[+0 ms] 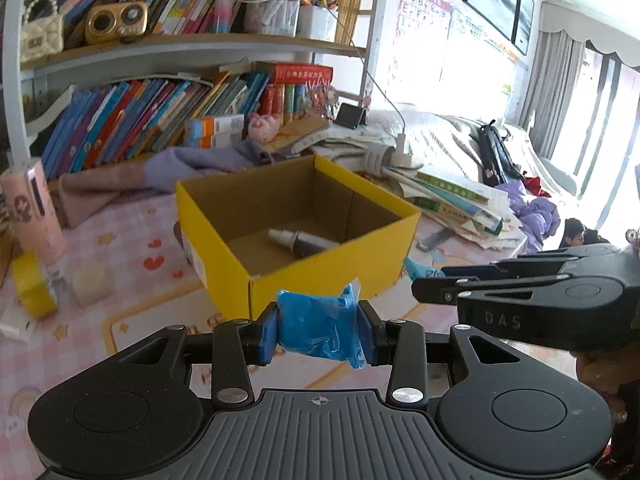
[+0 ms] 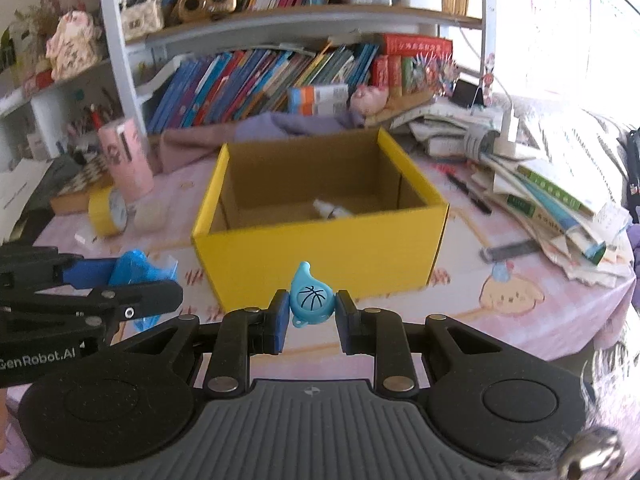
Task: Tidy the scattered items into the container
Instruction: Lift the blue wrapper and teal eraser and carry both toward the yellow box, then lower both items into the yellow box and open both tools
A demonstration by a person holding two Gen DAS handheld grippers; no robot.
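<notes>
An open yellow cardboard box [image 1: 332, 276] stands on the pink tablecloth; it also shows in the right wrist view [image 2: 320, 256]. A small dark bottle [image 1: 300, 240] lies inside it. My left gripper [image 1: 318, 330] is shut on a blue plastic packet [image 1: 320, 326], held just in front of the box's near corner. My right gripper [image 2: 311, 314] is shut on a light blue whistle with a basketball print [image 2: 310, 298], in front of the box's near wall. The left gripper and packet [image 2: 136, 270] show at the left of the right wrist view.
A yellow tape roll [image 2: 106, 210], a pink cylinder [image 2: 126, 156] and a pale block [image 1: 90, 286] stand left of the box. Stacked books and papers [image 2: 552, 196] lie to the right, with a pen [image 2: 468, 192] and a ruler [image 2: 508, 250]. A bookshelf [image 1: 160, 92] runs behind.
</notes>
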